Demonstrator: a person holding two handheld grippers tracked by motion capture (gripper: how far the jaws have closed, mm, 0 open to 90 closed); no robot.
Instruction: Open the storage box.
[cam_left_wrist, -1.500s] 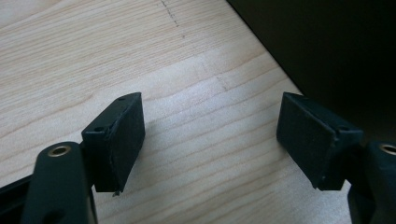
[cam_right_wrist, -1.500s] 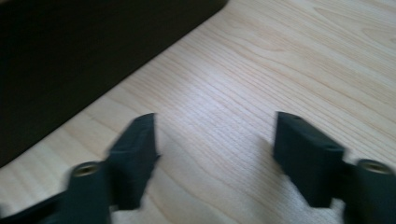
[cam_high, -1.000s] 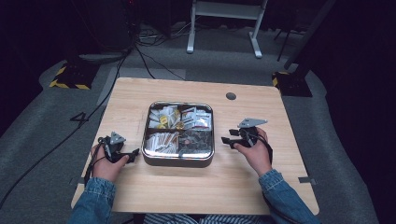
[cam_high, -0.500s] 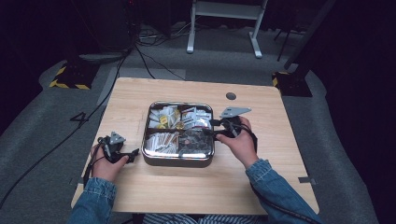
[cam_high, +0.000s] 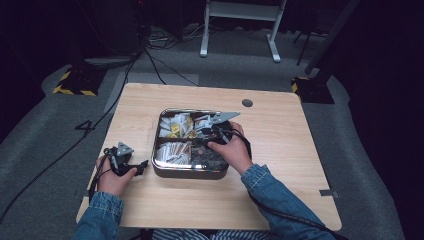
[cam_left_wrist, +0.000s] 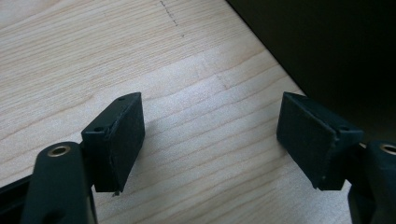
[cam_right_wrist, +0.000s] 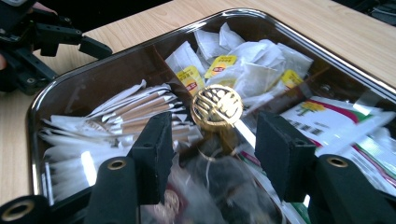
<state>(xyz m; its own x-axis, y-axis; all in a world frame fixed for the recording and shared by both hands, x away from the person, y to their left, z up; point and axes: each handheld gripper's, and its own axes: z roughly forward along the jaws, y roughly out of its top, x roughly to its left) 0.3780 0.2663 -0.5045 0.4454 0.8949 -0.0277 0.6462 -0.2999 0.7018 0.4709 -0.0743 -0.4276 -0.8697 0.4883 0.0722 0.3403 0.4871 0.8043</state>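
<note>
A shiny metal tin (cam_high: 190, 172) stands mid-table, split into compartments under a clear lid with a round gold knob (cam_right_wrist: 216, 106). My right gripper (cam_high: 200, 132) hovers over the tin's centre, open. In the right gripper view its jaws (cam_right_wrist: 217, 126) stand apart on either side of the knob, just short of it, touching nothing. Inside lie white tea bags with yellow tags (cam_right_wrist: 252, 65), paper sticks (cam_right_wrist: 135, 107) and red-and-green sachets (cam_right_wrist: 336, 116). My left gripper (cam_high: 141, 166) rests on the table left of the tin, open and empty (cam_left_wrist: 210, 126).
The wooden table (cam_high: 280, 150) has bare room right of and in front of the tin. A dark round grommet (cam_high: 247, 103) sits near the far edge. Cables and a white stand's legs (cam_high: 240, 30) are on the floor beyond.
My right gripper has moved left from the table beside the tin to above its lid, closing in on the knob. The left gripper has stayed put.
</note>
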